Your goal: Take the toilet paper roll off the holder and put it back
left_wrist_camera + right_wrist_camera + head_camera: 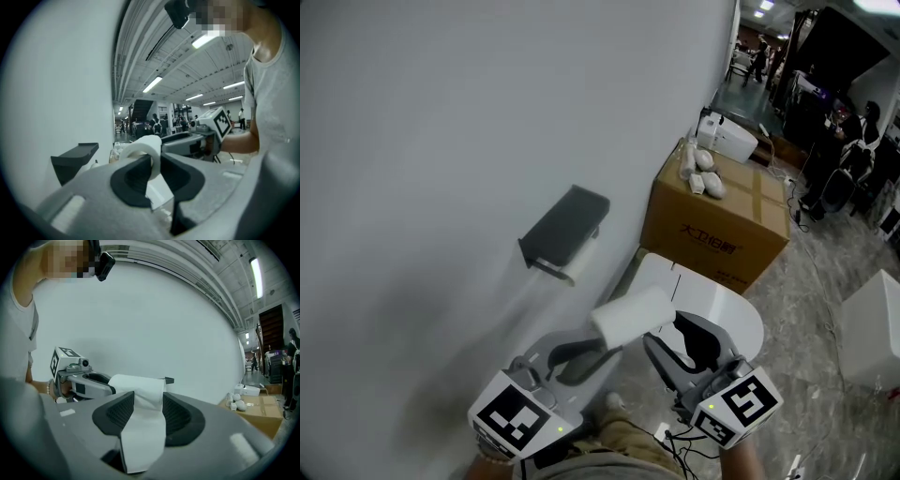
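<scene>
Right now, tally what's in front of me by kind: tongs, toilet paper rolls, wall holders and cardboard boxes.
Tongs: 2, the left tongs and the right tongs
Toilet paper roll: 1
Wall holder: 1
Cardboard box: 1
Total: 5

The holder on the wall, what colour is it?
The boxy wall-mounted paper holder is dark grey, almost black; best seen in the head view.
</scene>
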Demonstrator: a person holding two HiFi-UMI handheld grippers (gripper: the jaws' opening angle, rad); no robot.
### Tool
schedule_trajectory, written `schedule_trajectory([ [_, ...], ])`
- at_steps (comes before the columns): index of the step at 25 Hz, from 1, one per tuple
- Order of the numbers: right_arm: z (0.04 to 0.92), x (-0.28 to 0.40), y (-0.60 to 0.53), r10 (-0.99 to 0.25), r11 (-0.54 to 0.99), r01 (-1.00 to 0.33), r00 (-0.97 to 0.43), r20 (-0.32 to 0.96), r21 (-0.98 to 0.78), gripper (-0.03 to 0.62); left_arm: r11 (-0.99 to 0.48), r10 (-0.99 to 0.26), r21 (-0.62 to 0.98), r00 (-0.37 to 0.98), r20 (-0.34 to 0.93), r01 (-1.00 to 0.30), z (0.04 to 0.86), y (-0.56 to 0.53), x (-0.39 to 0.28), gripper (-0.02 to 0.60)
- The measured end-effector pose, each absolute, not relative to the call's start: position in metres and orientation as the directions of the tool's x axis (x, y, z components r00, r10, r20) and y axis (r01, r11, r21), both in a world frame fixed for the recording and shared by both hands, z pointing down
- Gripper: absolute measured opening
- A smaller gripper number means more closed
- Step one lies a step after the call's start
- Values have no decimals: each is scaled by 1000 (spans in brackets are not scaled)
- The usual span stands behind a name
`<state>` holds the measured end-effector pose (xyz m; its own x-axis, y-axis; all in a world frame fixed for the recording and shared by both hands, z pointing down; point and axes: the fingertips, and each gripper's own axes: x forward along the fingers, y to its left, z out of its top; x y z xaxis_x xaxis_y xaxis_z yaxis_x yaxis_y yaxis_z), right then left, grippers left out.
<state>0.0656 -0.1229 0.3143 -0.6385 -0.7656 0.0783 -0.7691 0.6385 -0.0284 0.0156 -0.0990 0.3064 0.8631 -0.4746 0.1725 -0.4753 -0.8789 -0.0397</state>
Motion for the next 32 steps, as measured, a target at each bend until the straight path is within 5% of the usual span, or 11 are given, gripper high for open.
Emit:
schedule_trajectory([
  [32, 267, -7, -266, -558, 830, -558, -829, 25, 28, 193, -666, -746, -118, 651, 142, -737, 264, -228, -50, 58],
])
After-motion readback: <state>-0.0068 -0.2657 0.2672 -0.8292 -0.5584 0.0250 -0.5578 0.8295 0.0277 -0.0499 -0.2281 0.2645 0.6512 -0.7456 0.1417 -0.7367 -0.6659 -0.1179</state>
